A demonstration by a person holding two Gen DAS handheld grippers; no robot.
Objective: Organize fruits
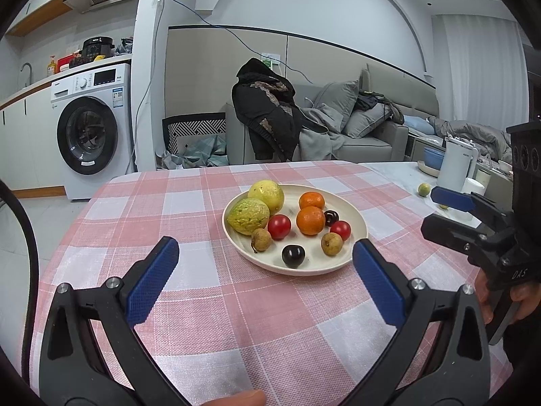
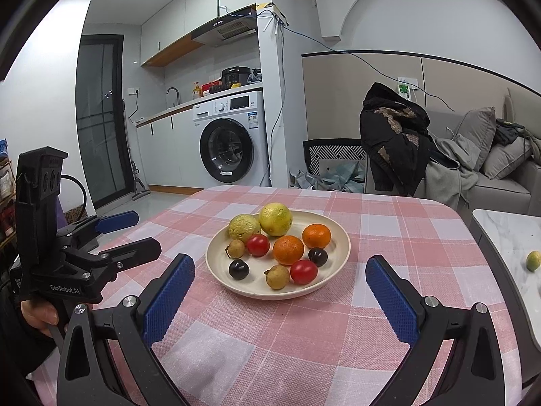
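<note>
Pink checked tablecloth [image 1: 209,304] carrying the cream plate [image 1: 351,216] of mixed fruits, before which we hold left gripper [image 1: 267,253] and right gripper [image 2: 280,270] spread wide and empty; we judge that grasping one outer fruit gently avoids scattering neighbours.

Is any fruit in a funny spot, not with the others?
Yes. One small green fruit sits alone on the white marble table, away from the plate holding the other fruit. Nothing looks spilled or damaged.
</note>
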